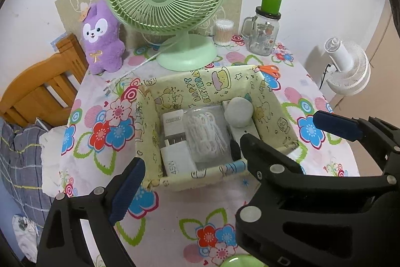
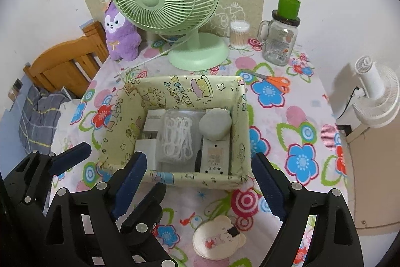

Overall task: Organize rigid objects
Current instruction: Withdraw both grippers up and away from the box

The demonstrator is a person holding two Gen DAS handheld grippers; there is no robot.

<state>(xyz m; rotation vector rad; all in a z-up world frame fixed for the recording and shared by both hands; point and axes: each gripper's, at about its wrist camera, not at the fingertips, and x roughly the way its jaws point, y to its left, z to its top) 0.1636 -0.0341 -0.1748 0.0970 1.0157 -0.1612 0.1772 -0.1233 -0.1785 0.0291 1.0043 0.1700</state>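
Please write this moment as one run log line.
left claw: open, empty | right claw: open, empty | box: holds round grey object

Left gripper (image 1: 197, 172) and right gripper (image 2: 200, 177): black moulded plastic frames with cut-out slots and round silver screw heads at the pivots. Each finger ends in a dark blue ribbed pad (image 2: 131, 182), long, narrow and serrated along its inner edge.
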